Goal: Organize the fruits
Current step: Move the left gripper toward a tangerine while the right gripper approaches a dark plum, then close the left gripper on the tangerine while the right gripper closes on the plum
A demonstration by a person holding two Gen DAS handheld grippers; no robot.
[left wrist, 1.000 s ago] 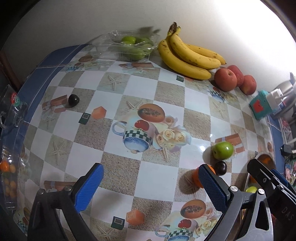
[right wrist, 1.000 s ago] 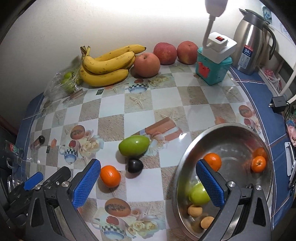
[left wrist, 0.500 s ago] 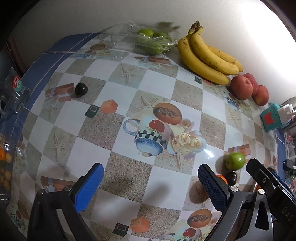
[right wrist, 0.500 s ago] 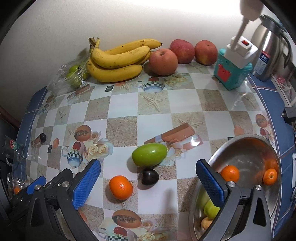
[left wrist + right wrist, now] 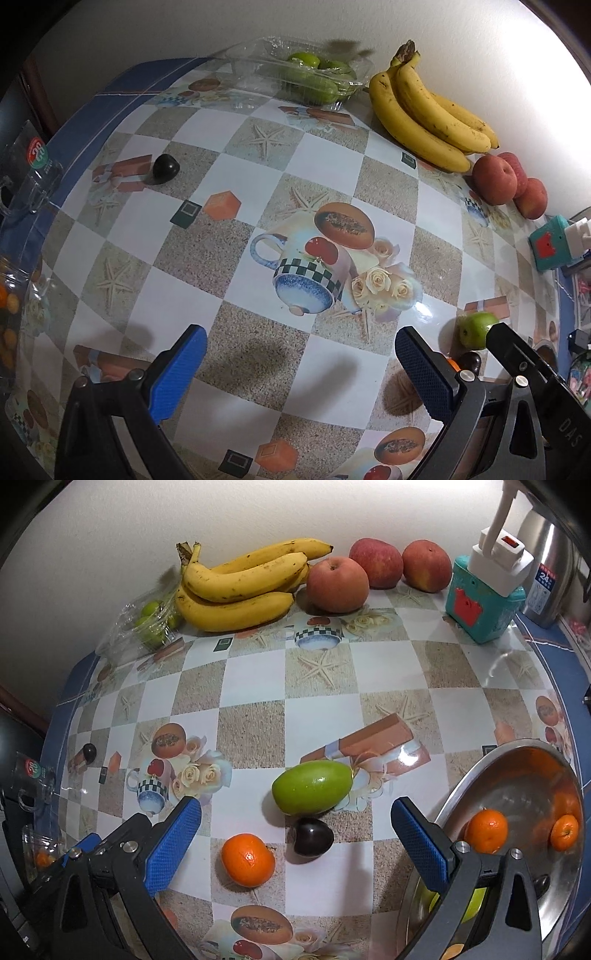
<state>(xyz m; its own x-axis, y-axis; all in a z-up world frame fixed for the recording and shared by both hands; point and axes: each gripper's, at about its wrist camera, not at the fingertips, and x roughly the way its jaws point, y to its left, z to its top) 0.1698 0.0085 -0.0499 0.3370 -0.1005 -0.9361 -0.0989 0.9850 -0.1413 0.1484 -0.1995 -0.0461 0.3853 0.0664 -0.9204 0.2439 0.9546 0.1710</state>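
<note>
My right gripper (image 5: 295,838) hangs open above a green mango (image 5: 312,787), a dark plum (image 5: 311,837) and an orange (image 5: 248,859) in the middle of the table. To its right a steel bowl (image 5: 517,760) holds two oranges (image 5: 486,830) and some green fruit partly behind the finger. My left gripper (image 5: 299,363) is open over bare tablecloth. A second dark plum (image 5: 166,168) lies far left of it. Bananas (image 5: 240,590) and three apples (image 5: 338,583) line the wall.
A clear plastic box of green fruit (image 5: 314,77) sits at the back left. A teal box with a white plug (image 5: 484,598) and a steel thermos (image 5: 550,572) stand at the back right. A glass mug (image 5: 26,173) stands at the table's left edge.
Both grippers have swung left across the table. The bowl has slid toward the right edge of the right wrist view, and the far dark plum sits nearer the left gripper.
</note>
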